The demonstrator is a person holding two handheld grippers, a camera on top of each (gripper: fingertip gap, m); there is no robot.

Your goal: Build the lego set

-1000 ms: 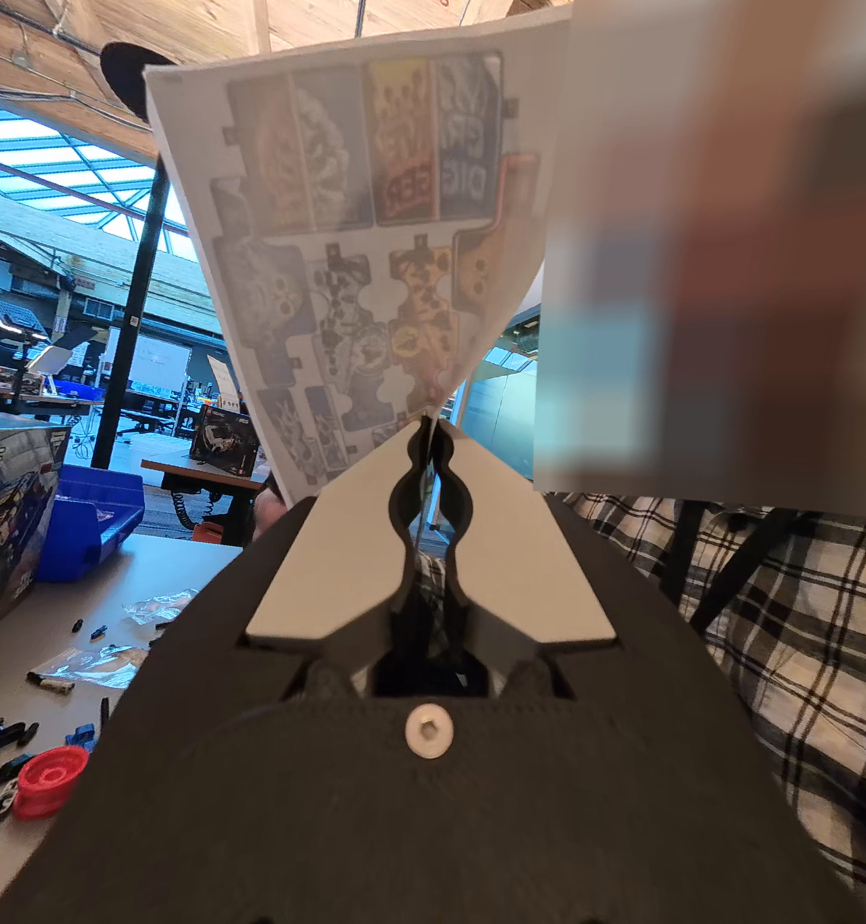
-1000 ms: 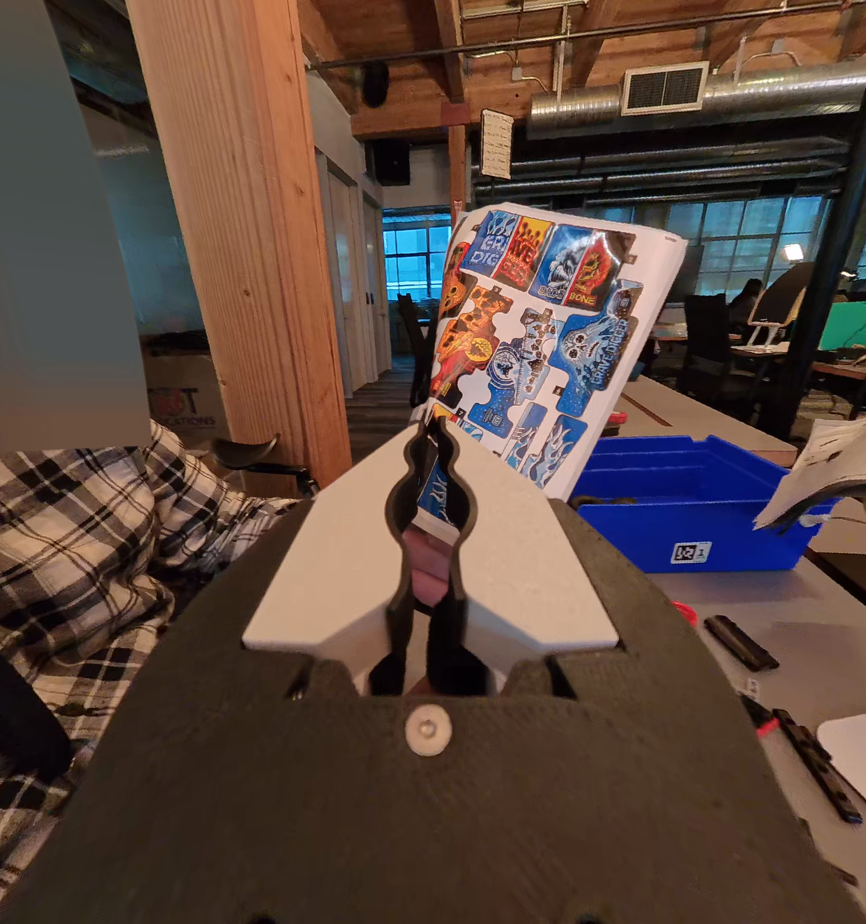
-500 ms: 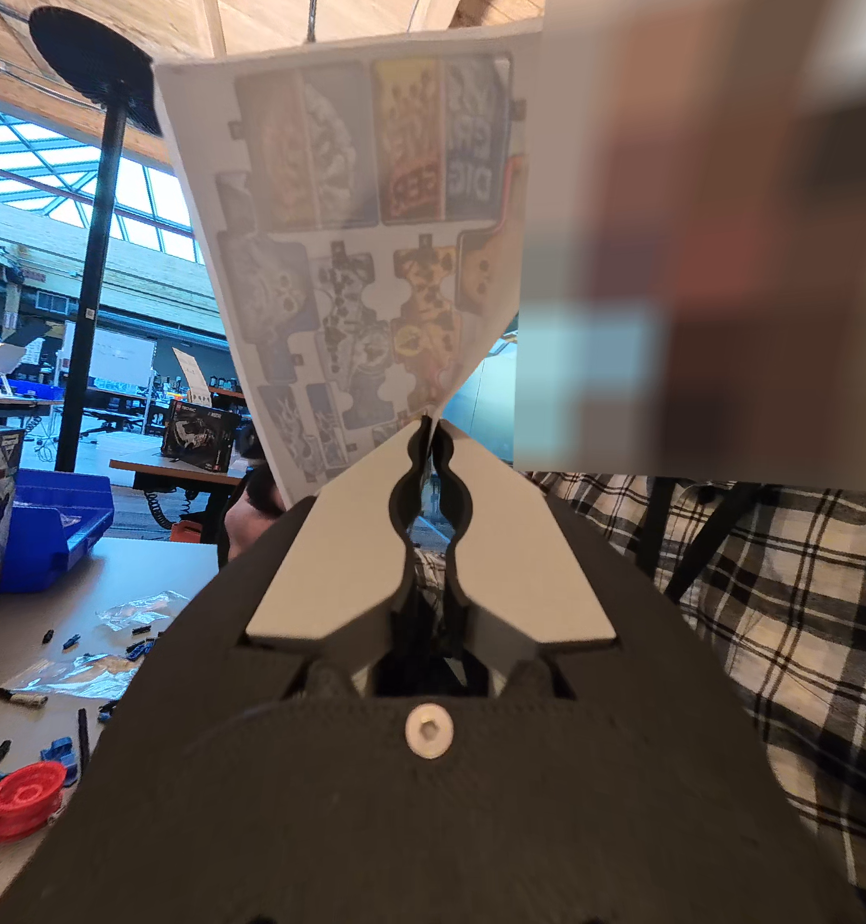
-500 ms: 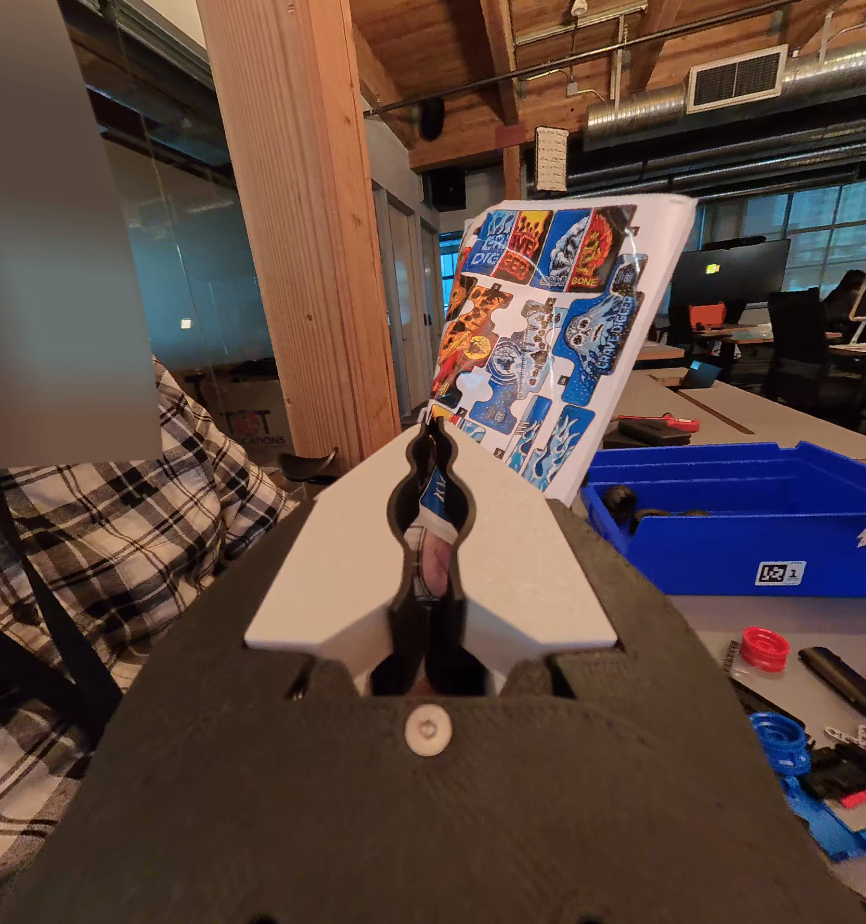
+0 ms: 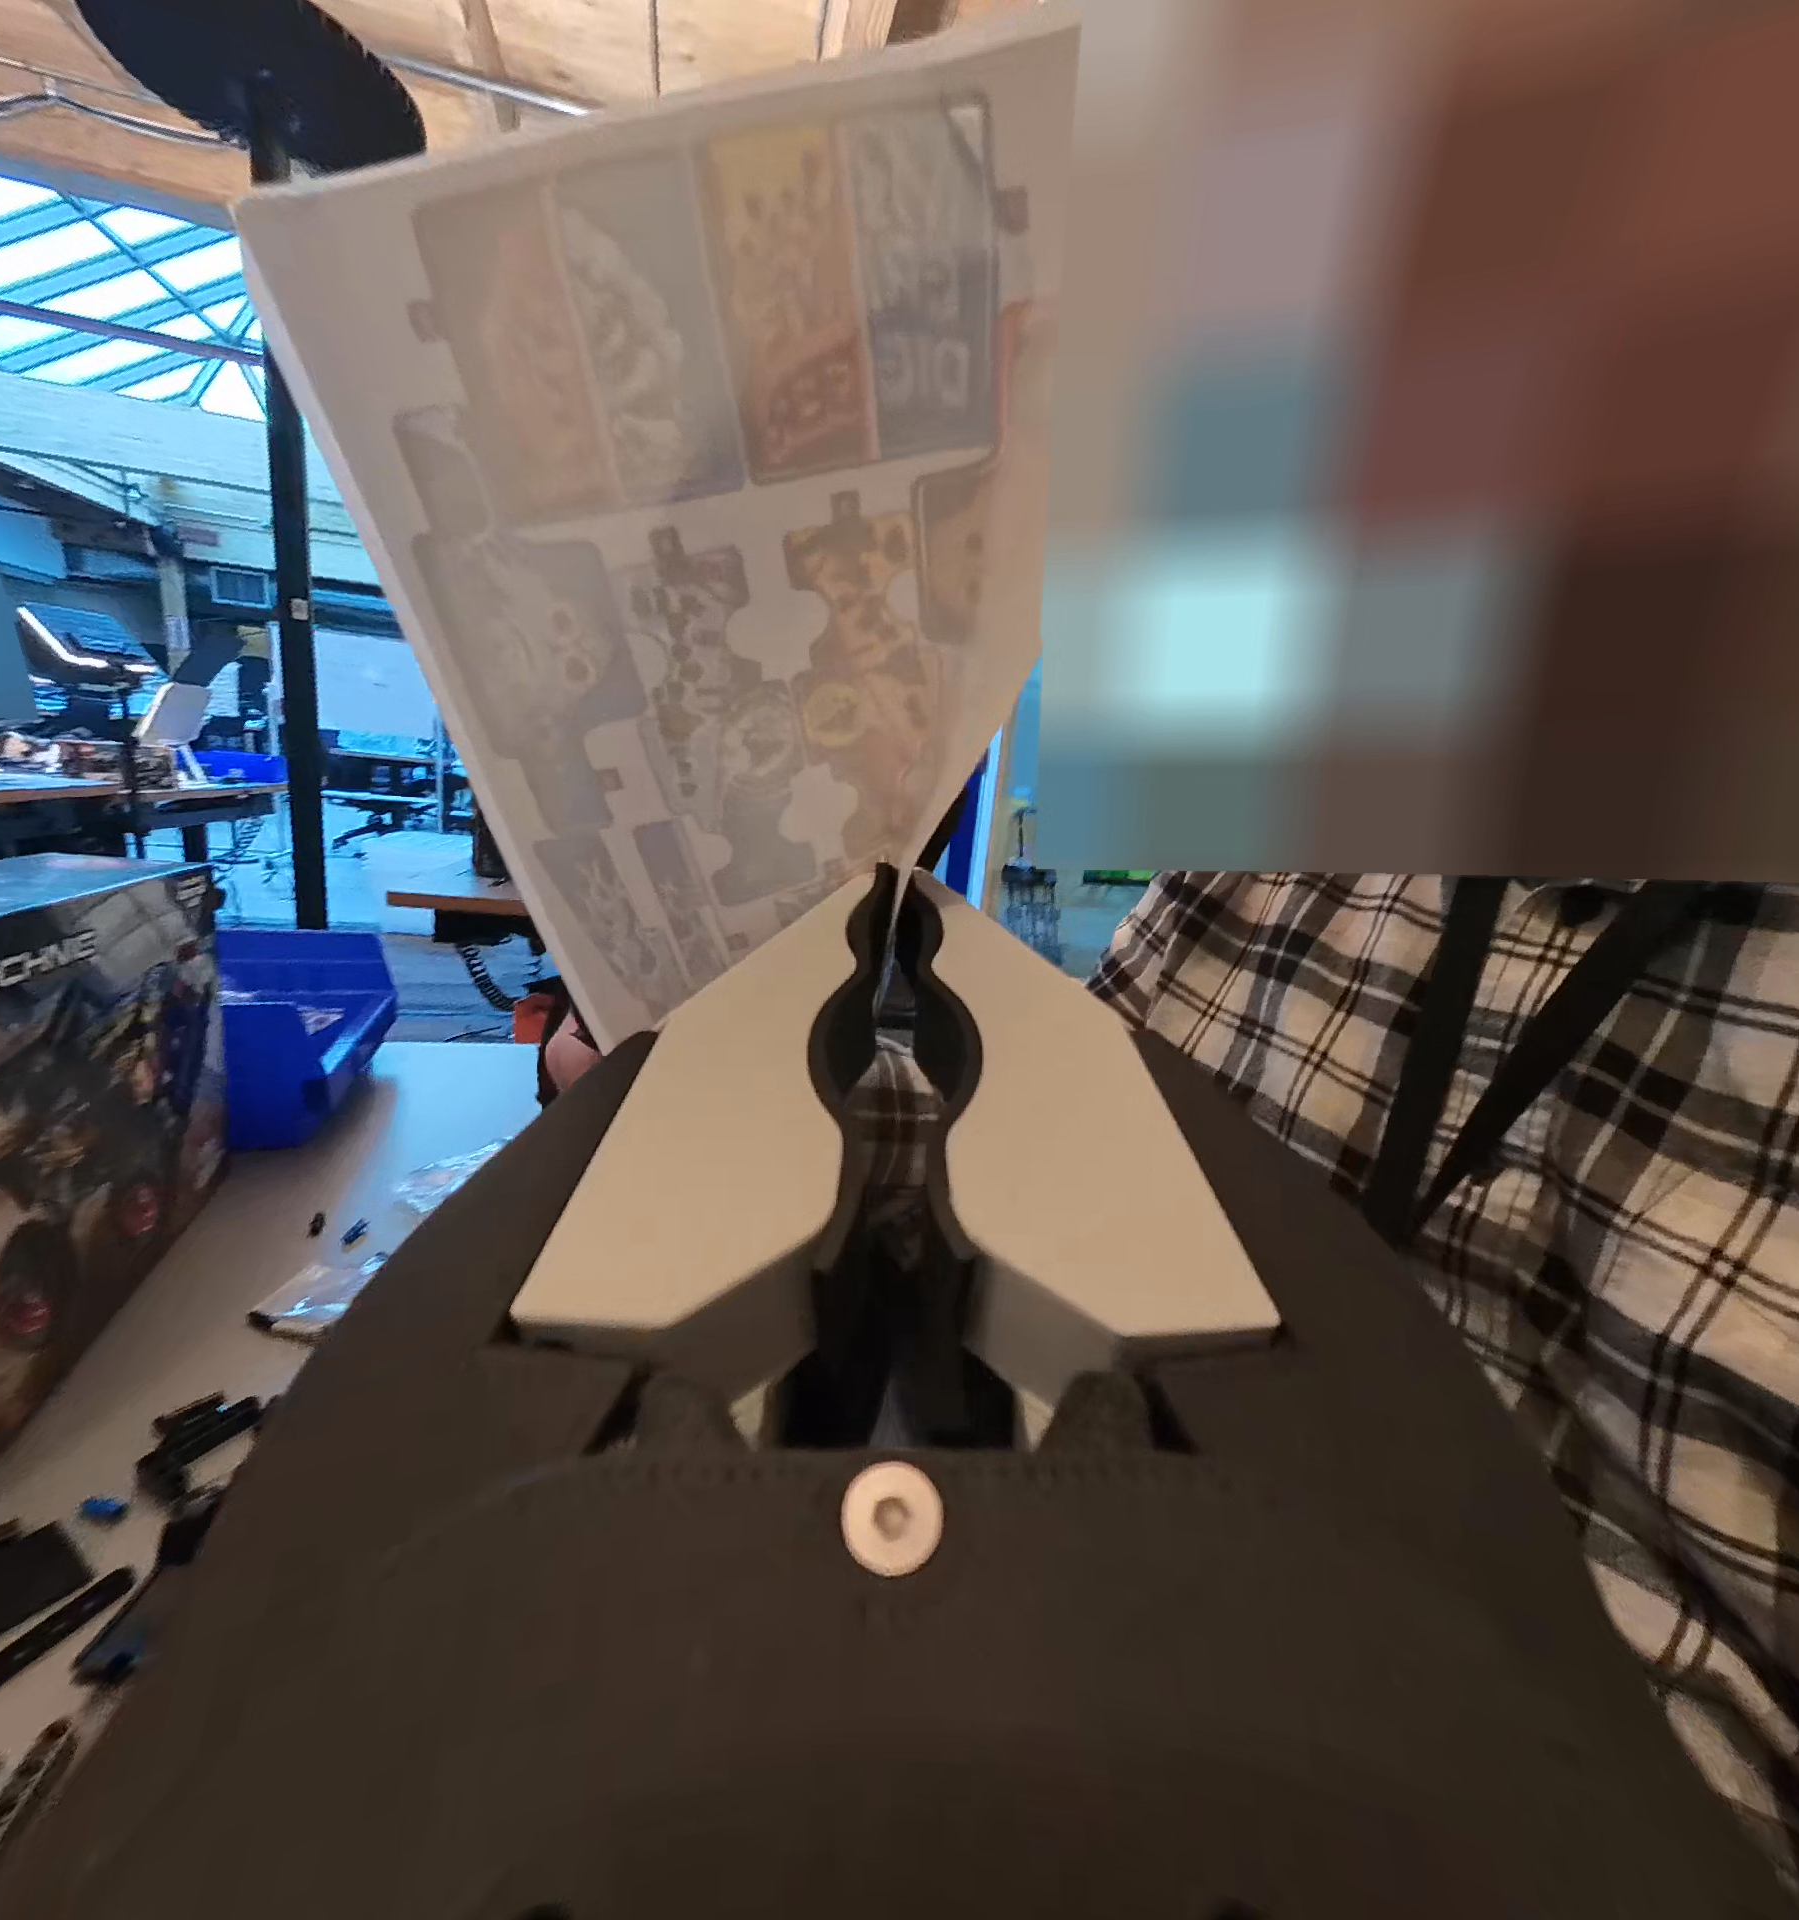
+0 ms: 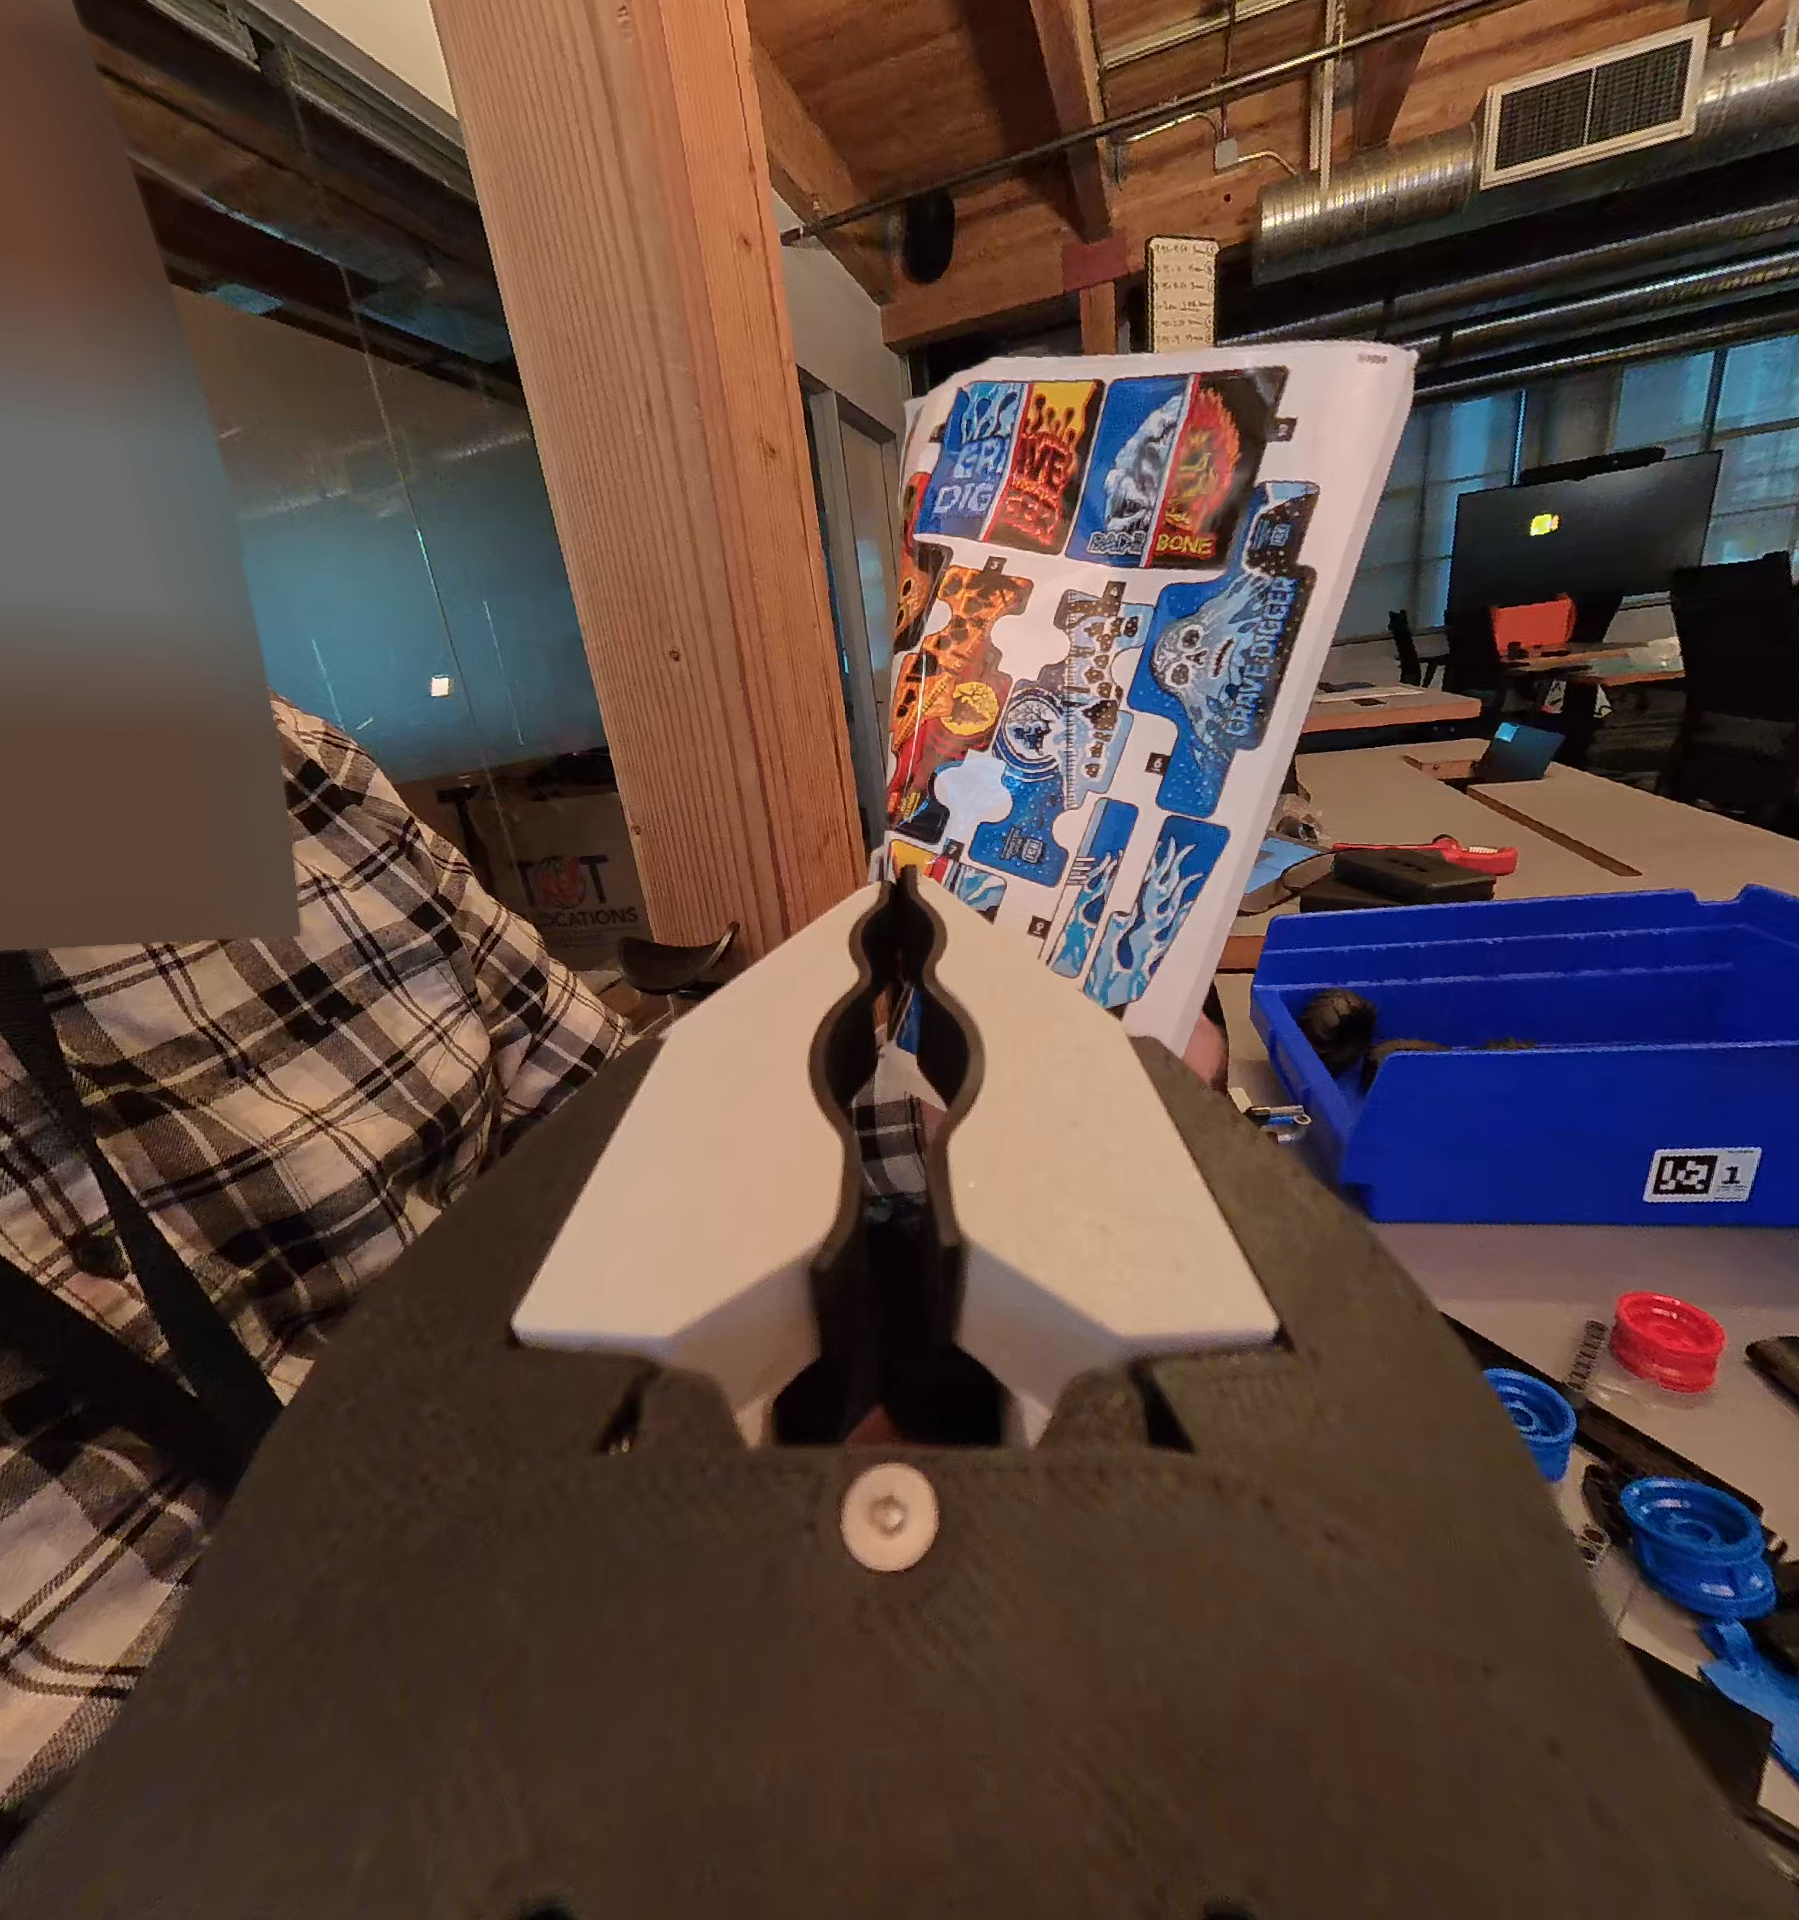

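Both jaws clenched on upright sticker sheet [image 6: 1134,665], blue bin [image 6: 1560,1060] beside.

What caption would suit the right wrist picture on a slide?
Right tongs shut on the lower corner of a colourful sticker sheet, held upright above a table with a blue bin.

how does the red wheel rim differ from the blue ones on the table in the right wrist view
The red wheel rim lies farther back on the table, nearer the blue bin; the blue wheel rims lie closer to the camera. The red wheel rim sits alone, while the blue wheel rims sit among dark parts. Red is a single piece, blue at least two. All are round, ridged rims.
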